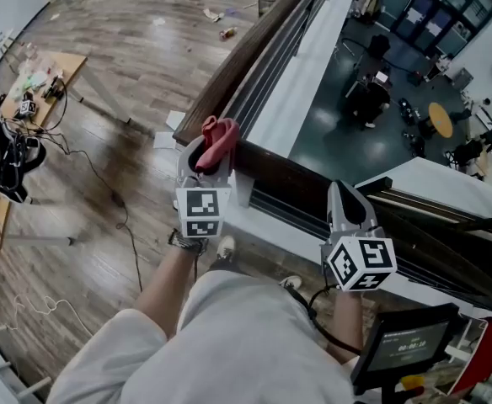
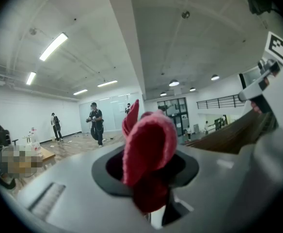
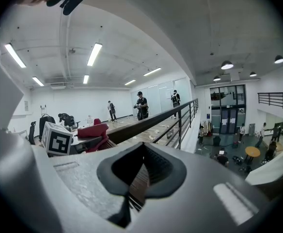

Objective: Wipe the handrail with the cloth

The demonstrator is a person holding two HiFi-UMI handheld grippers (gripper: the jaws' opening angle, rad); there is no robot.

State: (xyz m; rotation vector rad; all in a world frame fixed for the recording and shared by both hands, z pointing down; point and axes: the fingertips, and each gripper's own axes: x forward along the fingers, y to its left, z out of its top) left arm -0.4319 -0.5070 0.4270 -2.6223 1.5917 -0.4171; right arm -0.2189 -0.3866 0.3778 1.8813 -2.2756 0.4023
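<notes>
Your right gripper [image 1: 348,202] is hovering by the brown wooden handrail [image 1: 246,57], with its jaws a little apart and holding nothing. Your left gripper [image 1: 212,154] is squeezing the red cloth [image 1: 219,137] tight in its jaws, right at the handrail.

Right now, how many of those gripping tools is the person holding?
2. The left tool grips a red cloth at the wooden handrail; the right tool sits farther along the rail, holding nothing. None seems hidden.
</notes>
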